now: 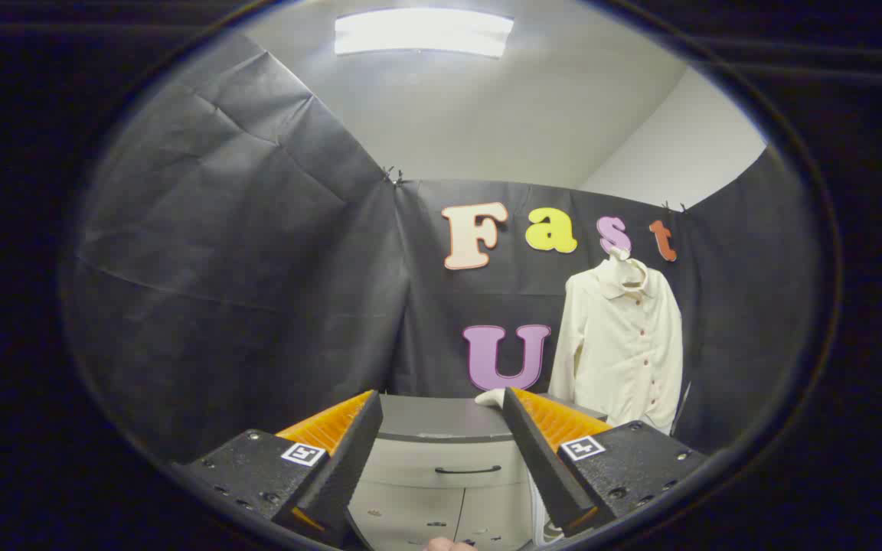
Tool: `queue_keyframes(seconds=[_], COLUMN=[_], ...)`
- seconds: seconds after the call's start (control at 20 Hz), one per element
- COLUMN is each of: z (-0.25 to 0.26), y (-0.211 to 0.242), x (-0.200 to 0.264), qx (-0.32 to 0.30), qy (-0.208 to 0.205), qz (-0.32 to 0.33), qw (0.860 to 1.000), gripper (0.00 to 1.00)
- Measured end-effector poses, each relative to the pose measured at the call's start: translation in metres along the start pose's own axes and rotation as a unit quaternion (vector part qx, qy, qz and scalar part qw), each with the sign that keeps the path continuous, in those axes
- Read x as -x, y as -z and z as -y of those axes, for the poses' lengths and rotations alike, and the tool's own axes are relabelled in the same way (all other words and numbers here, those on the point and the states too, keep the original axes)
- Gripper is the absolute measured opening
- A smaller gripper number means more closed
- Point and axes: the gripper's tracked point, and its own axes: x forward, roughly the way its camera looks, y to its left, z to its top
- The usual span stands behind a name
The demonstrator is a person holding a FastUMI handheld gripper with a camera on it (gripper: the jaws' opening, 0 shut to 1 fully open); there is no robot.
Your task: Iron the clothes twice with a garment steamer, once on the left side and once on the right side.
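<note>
A cream button-up shirt (623,344) hangs on a hanger against the booth's back wall, beyond and to the right of my fingers. My gripper (441,409) stands open, with nothing between its fingers. A small white object (490,397), possibly part of the steamer, peeks out on the cabinet top just behind the right finger; most of it is hidden.
A grey-topped cabinet (441,425) with a drawer handle (468,469) stands straight ahead, below the fingers. Black cloth walls close in on the left, back and right. A ceiling light (423,32) glows overhead.
</note>
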Motion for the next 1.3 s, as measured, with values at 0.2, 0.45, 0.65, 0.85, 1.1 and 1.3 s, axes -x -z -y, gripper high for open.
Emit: queue_keyframes(seconds=[0.2,0.45,0.65,0.85,1.1,1.3], z=[0.004,0.006,0.006,0.009,0.011,0.046], y=[0.005,0.01,0.012,0.015,0.025,0.018], x=[0.0,-0.003,-0.003,-0.004,-0.008,-0.031], qx=[0.001,0.0,0.002,0.004,-0.011,0.004], qy=[0.002,0.005,0.004,0.007,-0.003,0.026], qz=[-0.011,-0.017,-0.018,-0.022,-0.038,-0.016], qw=[1.0,1.0,1.0,1.0,0.999,1.0], gripper=[0.96,0.96,0.96,0.96,0.96,0.96])
